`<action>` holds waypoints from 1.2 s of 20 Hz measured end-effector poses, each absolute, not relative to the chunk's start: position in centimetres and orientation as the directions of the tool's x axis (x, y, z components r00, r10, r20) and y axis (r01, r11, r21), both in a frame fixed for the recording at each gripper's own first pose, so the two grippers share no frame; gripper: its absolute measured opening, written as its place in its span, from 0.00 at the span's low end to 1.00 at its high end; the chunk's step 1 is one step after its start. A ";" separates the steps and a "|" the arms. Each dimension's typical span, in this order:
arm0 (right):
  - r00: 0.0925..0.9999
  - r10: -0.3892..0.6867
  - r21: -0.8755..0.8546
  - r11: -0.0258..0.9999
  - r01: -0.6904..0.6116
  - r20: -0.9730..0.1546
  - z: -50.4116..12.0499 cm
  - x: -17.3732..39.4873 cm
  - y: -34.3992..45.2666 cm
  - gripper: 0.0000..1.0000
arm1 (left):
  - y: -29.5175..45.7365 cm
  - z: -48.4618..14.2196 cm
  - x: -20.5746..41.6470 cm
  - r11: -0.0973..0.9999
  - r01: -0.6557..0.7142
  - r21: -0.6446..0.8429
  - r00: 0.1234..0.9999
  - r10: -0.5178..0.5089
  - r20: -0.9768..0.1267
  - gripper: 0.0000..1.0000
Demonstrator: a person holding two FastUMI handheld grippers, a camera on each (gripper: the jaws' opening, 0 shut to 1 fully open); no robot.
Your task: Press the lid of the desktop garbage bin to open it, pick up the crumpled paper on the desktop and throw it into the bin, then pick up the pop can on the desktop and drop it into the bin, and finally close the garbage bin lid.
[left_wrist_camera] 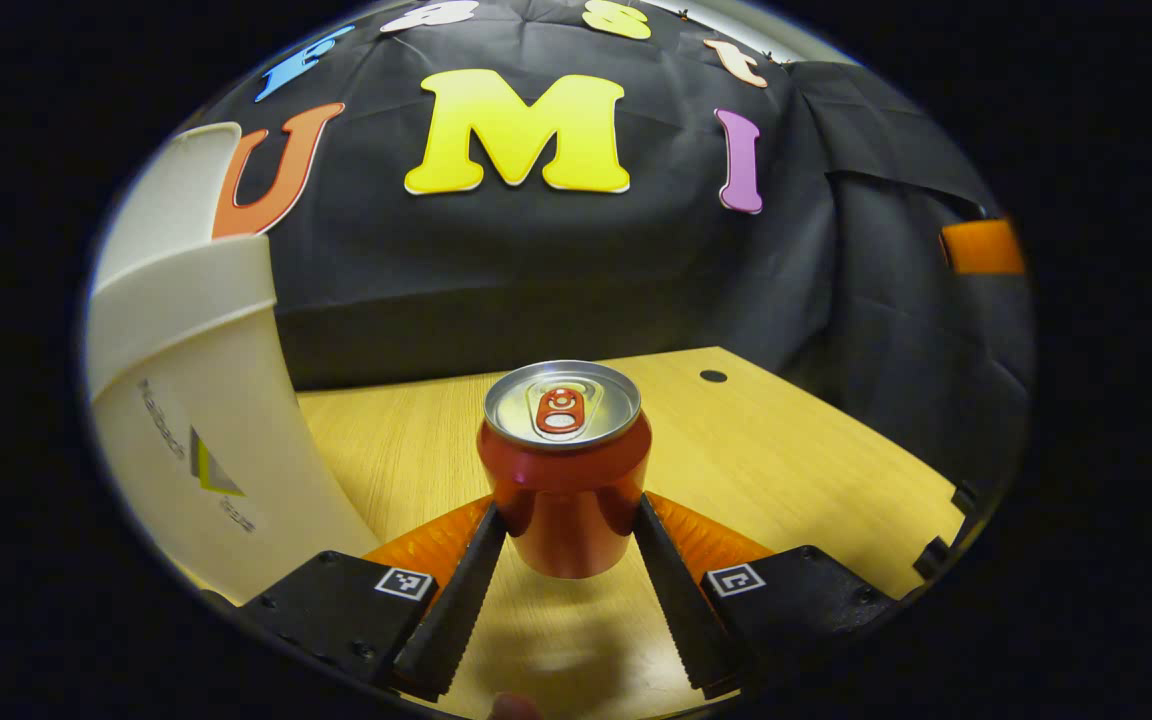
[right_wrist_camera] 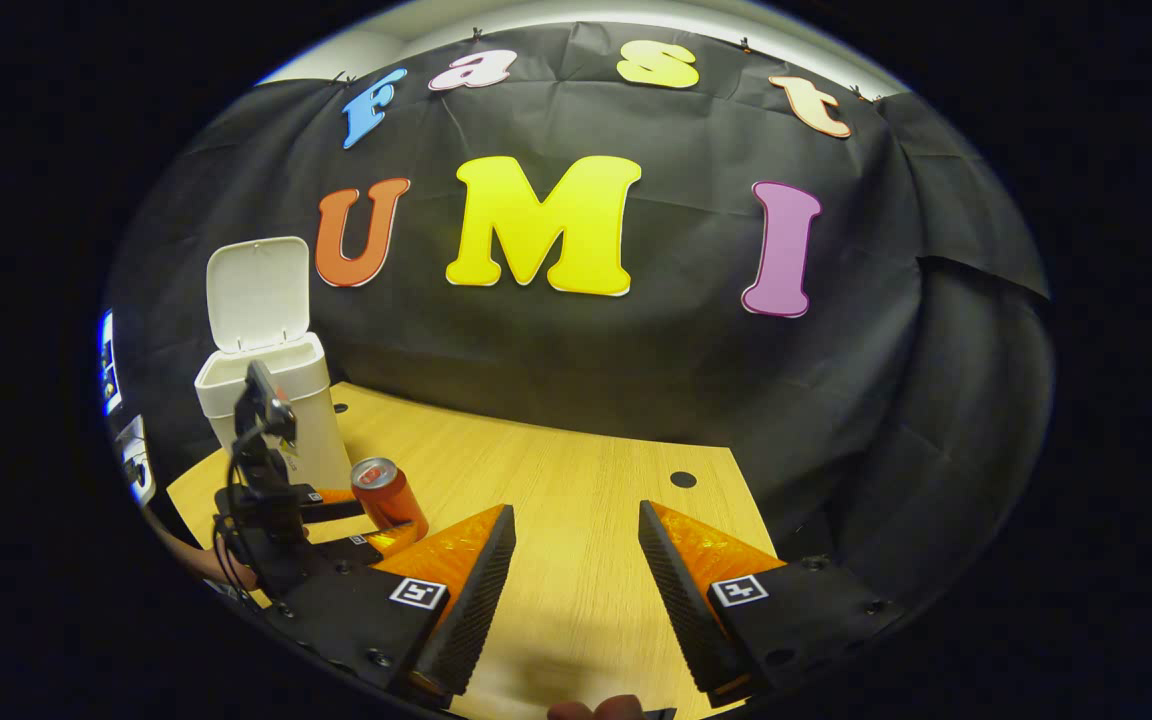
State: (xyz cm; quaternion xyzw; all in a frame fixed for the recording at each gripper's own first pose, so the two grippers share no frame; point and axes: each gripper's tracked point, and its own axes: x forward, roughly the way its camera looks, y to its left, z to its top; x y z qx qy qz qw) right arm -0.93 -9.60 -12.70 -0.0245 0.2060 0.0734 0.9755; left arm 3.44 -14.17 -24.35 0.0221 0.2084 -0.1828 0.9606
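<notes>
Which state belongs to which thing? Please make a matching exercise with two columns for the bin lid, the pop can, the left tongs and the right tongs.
Things:
1. bin lid
2. pop can
3. left tongs
4. right tongs

States:
A. open, with nothing between the fingers
B. standing upright, swung up and open
C. closed on the can from both sides
D. held a little above the desktop, its shadow below it

Pairs: 1-B, 2-D, 3-C, 4-A
</notes>
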 end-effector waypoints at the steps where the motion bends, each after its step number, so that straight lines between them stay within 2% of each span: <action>1: 0.907 0.137 -0.008 0.988 -0.152 -0.399 -12.4 -1.1 -9.4 0.81 | -13.9 -22.5 3.3 0.936 0.352 -0.032 0.856 -0.335 -0.394 0.84; 9: 0.934 0.150 0.048 0.989 -0.142 -0.326 -10.0 -1.8 -9.2 0.81 | -9.2 -10.0 3.8 0.975 0.221 0.004 0.931 -0.209 -0.300 0.84; 13: 0.938 0.164 0.083 0.986 -0.146 -0.304 -9.4 -0.9 -8.5 0.81 | -3.7 -5.0 5.7 0.993 0.107 0.045 0.967 -0.093 -0.237 0.83; 20: 0.934 0.210 0.098 0.977 -0.189 -0.290 -8.3 0.5 -5.8 0.81 | 5.6 -4.0 7.8 0.996 -0.066 0.064 0.972 0.079 -0.220 0.83; 24: 0.929 0.228 0.087 0.973 -0.212 -0.292 -8.0 0.8 -4.5 0.81 | 9.3 -6.2 9.2 0.988 -0.133 0.079 0.954 0.149 -0.259 0.83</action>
